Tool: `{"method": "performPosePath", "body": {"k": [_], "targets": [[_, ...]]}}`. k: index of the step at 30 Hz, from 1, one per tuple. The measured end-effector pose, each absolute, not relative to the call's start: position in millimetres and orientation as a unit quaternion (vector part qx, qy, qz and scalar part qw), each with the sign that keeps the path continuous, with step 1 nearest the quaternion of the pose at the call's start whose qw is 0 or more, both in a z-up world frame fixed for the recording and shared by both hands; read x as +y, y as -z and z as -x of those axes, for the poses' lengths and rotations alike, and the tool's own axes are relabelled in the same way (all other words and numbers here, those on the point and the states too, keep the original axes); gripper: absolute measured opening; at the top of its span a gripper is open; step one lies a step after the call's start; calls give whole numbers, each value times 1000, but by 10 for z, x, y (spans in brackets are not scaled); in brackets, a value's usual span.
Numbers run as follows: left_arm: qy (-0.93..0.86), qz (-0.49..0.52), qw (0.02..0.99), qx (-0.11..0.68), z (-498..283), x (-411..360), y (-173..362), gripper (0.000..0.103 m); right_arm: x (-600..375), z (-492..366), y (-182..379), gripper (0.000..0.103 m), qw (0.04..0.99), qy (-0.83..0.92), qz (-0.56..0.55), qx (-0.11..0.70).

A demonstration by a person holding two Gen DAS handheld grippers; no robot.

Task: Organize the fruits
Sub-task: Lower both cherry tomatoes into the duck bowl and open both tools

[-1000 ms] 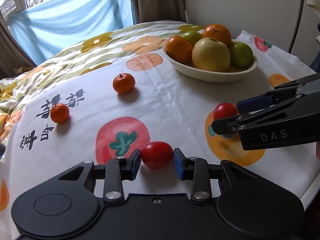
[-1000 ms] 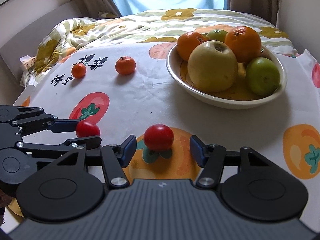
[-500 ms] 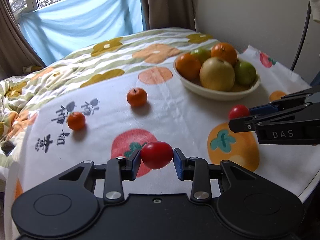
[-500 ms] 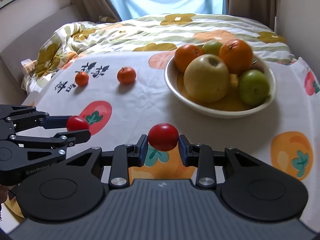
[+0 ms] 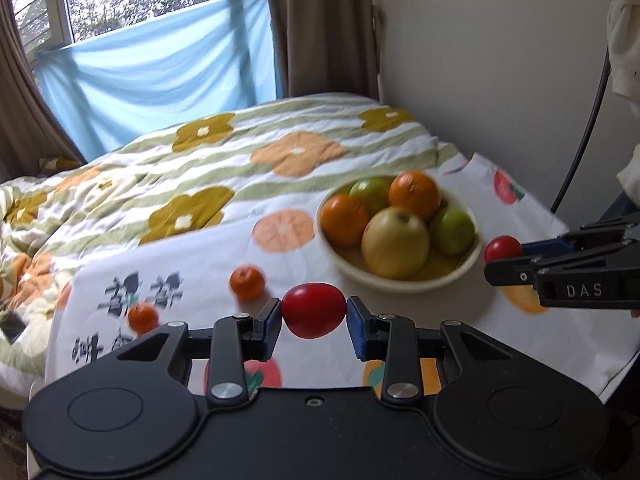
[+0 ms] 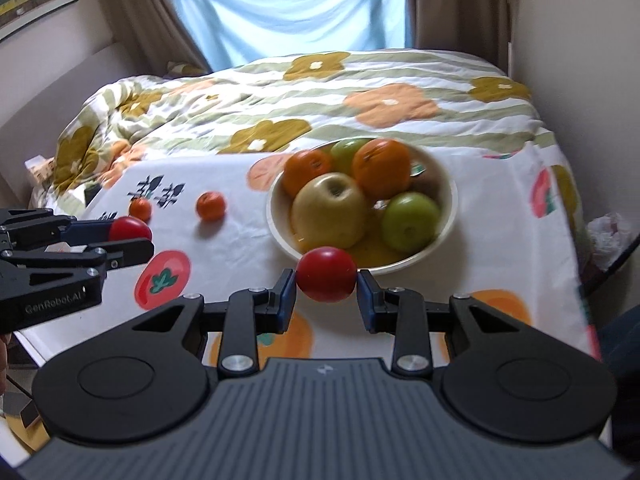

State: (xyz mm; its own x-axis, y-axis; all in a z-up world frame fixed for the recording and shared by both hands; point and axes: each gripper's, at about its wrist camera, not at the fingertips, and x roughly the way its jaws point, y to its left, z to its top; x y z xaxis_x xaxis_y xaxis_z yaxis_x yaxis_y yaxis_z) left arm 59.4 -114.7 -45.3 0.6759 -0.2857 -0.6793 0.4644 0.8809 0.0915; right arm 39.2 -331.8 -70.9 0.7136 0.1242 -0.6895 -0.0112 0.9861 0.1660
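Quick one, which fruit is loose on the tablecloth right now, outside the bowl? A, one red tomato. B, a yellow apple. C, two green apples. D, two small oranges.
D: two small oranges lie on the tablecloth left of the bowl; both tomatoes are up in the grippers.

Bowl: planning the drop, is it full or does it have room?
Nearly full: the bowl holds five fruits; small gap at its front.

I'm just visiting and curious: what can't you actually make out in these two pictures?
- Bowl bottom, both views: the piled fruit hides it.
- Black print on the tablecloth, left view: blurred and partly behind the left tongs.
- Right tongs, left view: cut off by the frame edge.
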Motion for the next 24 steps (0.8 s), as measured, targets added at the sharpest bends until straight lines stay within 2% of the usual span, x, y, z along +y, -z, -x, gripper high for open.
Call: {"method": "performPosePath", "body": {"k": [9,24], "targets": [[225,-126,903,345,-1018,-1559,449,39,-3737,-667,579,48,926,-18,-74,369],[206,-136,882,402,-1727,-1910,862,39,-4155,-1178,822,48,918,-15,-82,389]]}}
